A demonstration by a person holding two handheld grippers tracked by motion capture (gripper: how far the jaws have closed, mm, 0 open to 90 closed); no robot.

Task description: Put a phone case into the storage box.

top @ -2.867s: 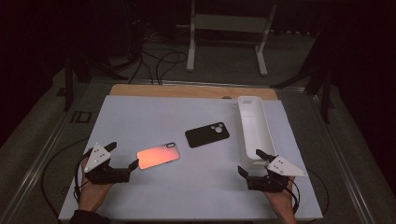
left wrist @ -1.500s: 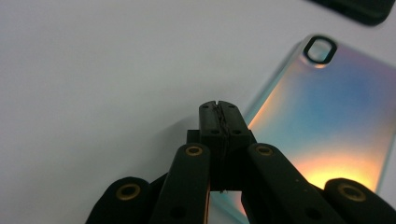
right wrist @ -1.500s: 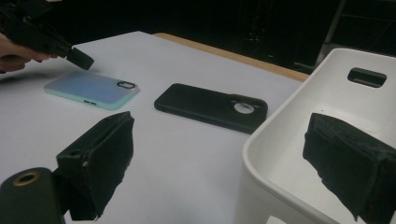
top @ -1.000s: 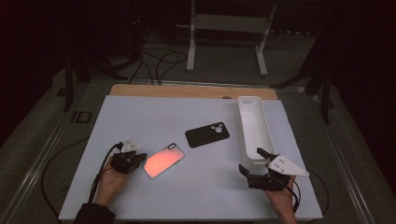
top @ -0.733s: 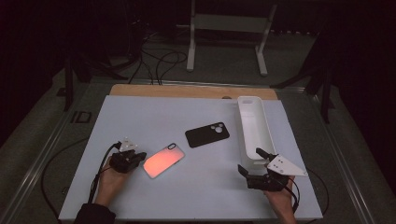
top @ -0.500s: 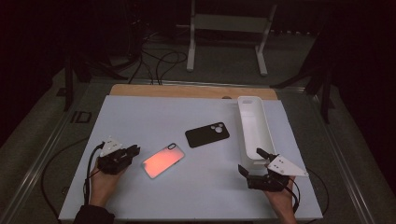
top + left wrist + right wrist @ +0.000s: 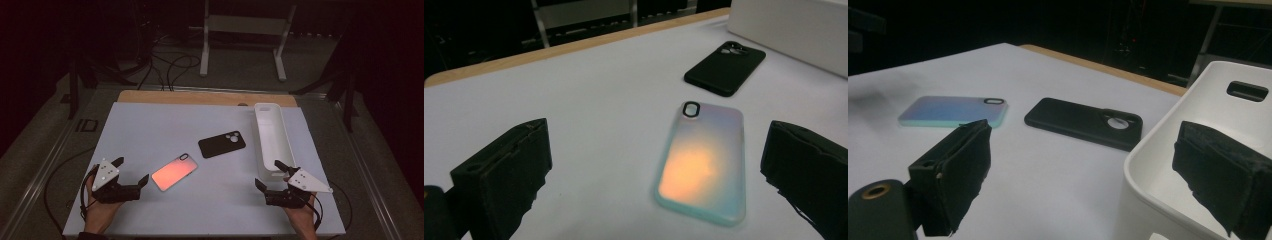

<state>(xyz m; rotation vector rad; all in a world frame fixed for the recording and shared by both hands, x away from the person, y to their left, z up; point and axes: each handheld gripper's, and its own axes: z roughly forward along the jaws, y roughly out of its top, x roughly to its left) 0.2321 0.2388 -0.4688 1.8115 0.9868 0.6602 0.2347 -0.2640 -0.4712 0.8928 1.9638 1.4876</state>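
An iridescent phone case [image 7: 174,171] glowing orange-pink lies flat on the white table, camera hole toward the far side. My left gripper [image 7: 131,170] sits just left of it, clear of it; its jaws have just been opening and stand wide with nothing pressed between them. In the left gripper view the case [image 7: 701,165] lies ahead of the open left gripper [image 7: 657,145]. A black phone case [image 7: 222,144] lies further right. My right gripper [image 7: 267,173] rests open and empty by the near end of the white tray [image 7: 261,150].
The long white tray [image 7: 1158,145] stands along the right side of the table and looks bare inside. A wooden strip [image 7: 200,97] borders the far table edge. Cables and a stand's legs lie on the dark floor beyond.
My left gripper was shut at the iridescent case's near-left end; it has let go, opened wide and drawn back to the left. The case stays where it lay. The right gripper has not moved.
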